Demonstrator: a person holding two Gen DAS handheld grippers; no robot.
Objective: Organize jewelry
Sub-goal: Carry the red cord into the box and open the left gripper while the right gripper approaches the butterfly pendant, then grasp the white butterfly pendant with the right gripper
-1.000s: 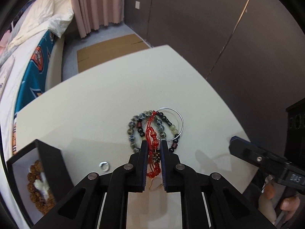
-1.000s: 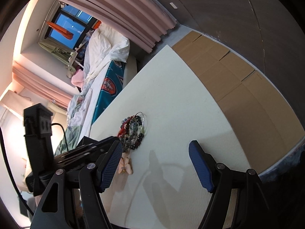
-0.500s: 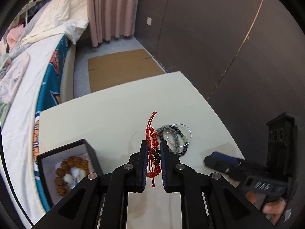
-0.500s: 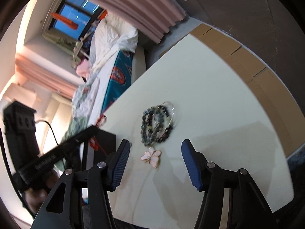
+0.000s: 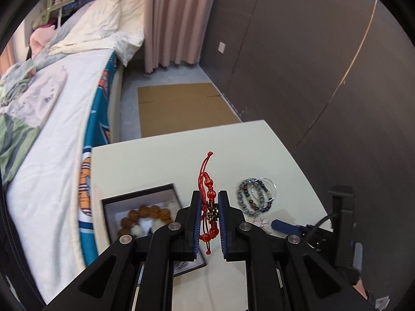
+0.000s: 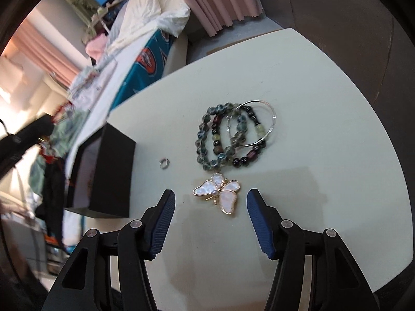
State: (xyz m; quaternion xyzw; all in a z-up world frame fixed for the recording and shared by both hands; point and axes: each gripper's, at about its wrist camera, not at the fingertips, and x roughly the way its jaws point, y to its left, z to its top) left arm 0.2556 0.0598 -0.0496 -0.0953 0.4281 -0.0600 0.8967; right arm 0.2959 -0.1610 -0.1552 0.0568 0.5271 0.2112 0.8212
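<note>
— Dark grey walls, pink curtains (image 5: 171, 20), a bed (image 5: 52, 119) with white bedding along one side, and a cream-white desk (image 6: 311, 103) pushed up to it. What's the left gripper (image 5: 209, 212) got?

— A red knotted cord bracelet with red beads and a small brass charm (image 5: 209, 202). The blue pads are pinched on it and it hangs clear above the desk, over the edge nearest the bed, just beside the open black jewelry box (image 5: 141, 202). A brown wooden-bead bracelet (image 5: 147, 213) lies inside the box.

— And the right gripper (image 6: 209, 202)?

— Spread, holding nothing. The gold-rimmed, mother-of-pearl butterfly brooch (image 6: 219, 191) lies on the desk between its fingertips, untouched. Just beyond sits a heap of grey-green and dark beaded bracelets (image 6: 223, 134) with a thin silver bangle (image 6: 259, 124) laid over them. A small silver ring (image 6: 164, 162) lies between the heap and the box.

— Any writing you can read?

— None. The teal bedsheet (image 6: 145, 59) carries an orange and white emblem, but its lettering is too blurred.
</note>
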